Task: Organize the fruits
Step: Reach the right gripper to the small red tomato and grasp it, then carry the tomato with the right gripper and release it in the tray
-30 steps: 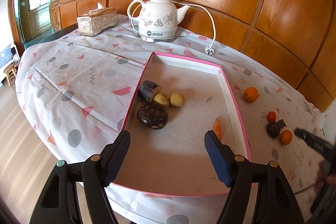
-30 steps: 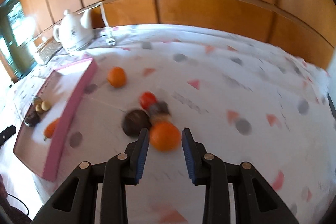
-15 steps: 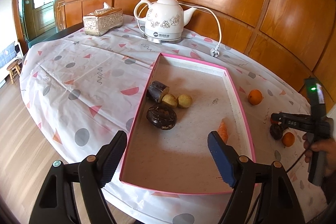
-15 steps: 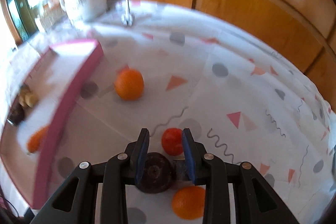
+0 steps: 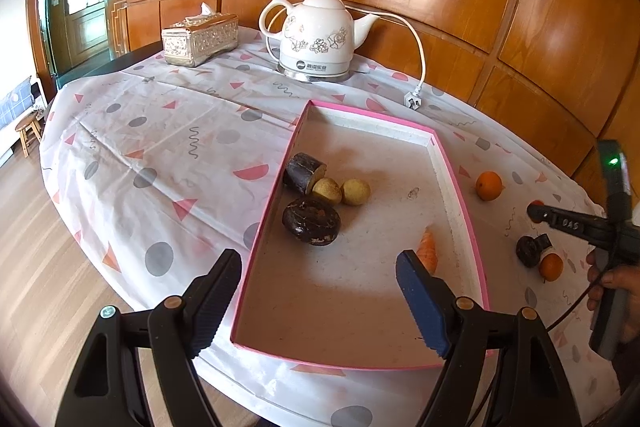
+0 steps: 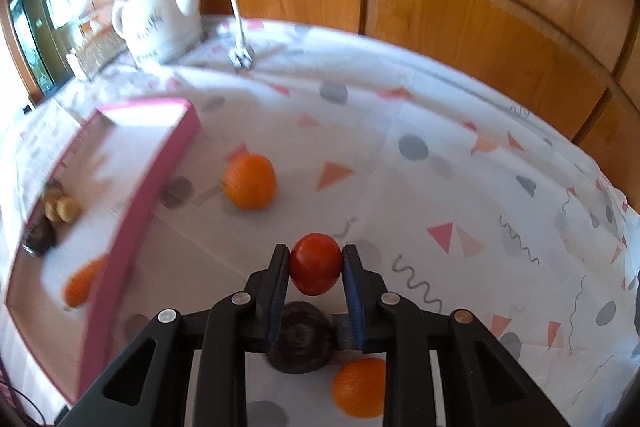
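Inside the shallow pink-edged rectangular tray (image 5: 456,183) on the patterned tablecloth (image 5: 160,131) lie two dark brown fruits (image 5: 311,221), two small yellowish round fruits (image 5: 354,191) and one orange piece (image 5: 427,247). Above its near end the left gripper (image 5: 320,291) stands wide and holds nothing. Outside the tray, the right gripper (image 6: 315,267) has its pads pressed on a small red round fruit (image 6: 315,263), with two round oranges (image 6: 250,181) and a dark fruit (image 6: 298,339) lying near it on the cloth.

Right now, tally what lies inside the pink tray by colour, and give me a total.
Dark pieces: 2
Yellowish round fruits: 2
Orange piece: 1
Total in the pink tray: 5
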